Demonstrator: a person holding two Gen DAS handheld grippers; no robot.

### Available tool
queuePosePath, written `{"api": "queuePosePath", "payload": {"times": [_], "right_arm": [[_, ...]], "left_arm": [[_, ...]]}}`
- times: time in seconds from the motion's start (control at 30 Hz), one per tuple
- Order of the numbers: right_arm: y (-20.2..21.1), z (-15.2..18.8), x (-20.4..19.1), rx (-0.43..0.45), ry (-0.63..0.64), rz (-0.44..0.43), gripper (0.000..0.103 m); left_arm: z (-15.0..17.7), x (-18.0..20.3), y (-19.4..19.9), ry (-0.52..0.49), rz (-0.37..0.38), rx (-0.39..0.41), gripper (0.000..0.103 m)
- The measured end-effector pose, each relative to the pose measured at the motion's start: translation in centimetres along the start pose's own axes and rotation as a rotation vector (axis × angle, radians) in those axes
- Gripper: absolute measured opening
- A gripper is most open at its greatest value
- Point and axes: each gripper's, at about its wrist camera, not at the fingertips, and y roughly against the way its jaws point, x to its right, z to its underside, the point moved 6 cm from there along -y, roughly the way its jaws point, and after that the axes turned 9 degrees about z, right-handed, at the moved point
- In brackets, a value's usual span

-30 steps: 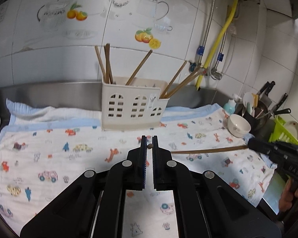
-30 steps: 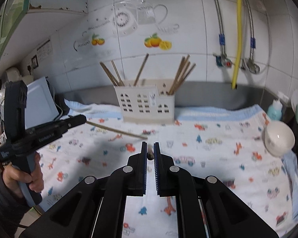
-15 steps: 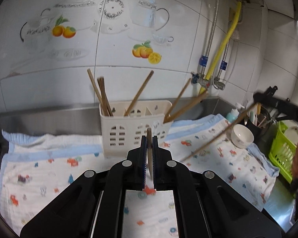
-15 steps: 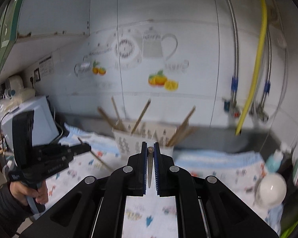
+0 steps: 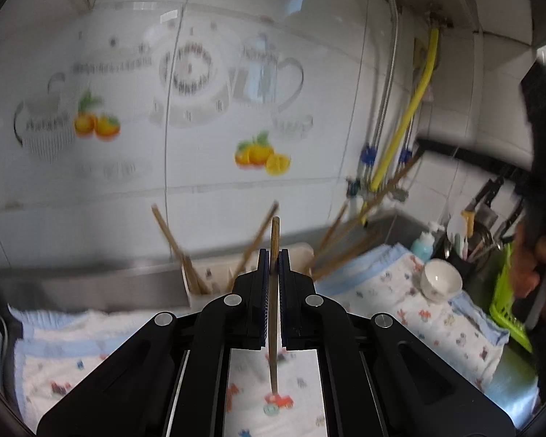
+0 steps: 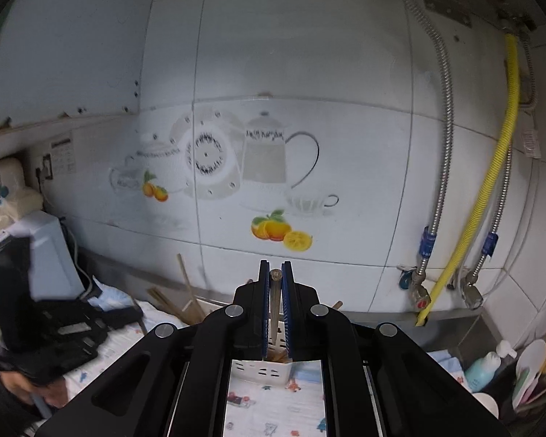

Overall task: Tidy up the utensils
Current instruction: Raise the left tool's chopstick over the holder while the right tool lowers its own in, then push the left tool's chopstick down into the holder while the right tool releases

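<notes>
Each tool pinched one wooden chopstick upright between its fingers: the left tool (image 5: 272,256) clamped its chopstick (image 5: 273,302) near the upper end, the right tool (image 6: 275,273) gripped its chopstick (image 6: 275,304) at the very top. Both hung above the white utensil holder (image 6: 260,367) on the cloth-covered desk (image 5: 400,291). Such sticks looked light, stiff and smooth, likely to swivel if held at one point. The holder carried perhaps six more, blurred.
</notes>
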Motion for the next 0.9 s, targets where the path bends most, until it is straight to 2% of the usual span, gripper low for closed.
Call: {"api": "queuePosePath", "payload": {"times": [0.3, 0.5, 0.63, 0.9], "right_arm": [[-5.9, 4.2, 0.0, -0.145, -0.020, -0.036, 0.007], [-5.9, 4.8, -0.1, -0.134, 0.004, -0.030, 0.013], [-5.2, 4.9, -0.4, -0.118, 0.031, -0.024, 0.013], [-4.7, 6.0, -1.4, -0.122, 0.028, -0.064, 0.013]], "left_arm": [[-7.6, 0.2, 1.5, -0.091, -0.060, 0.146, 0.003], [-10.3, -0.5, 0.6, -0.116, -0.112, 0.195, 0.003], [-10.6, -1.1, -0.3, -0.096, -0.113, 0.186, 0.003], [-7.2, -1.9, -0.6, -0.080, -0.093, 0.127, 0.003]]}}
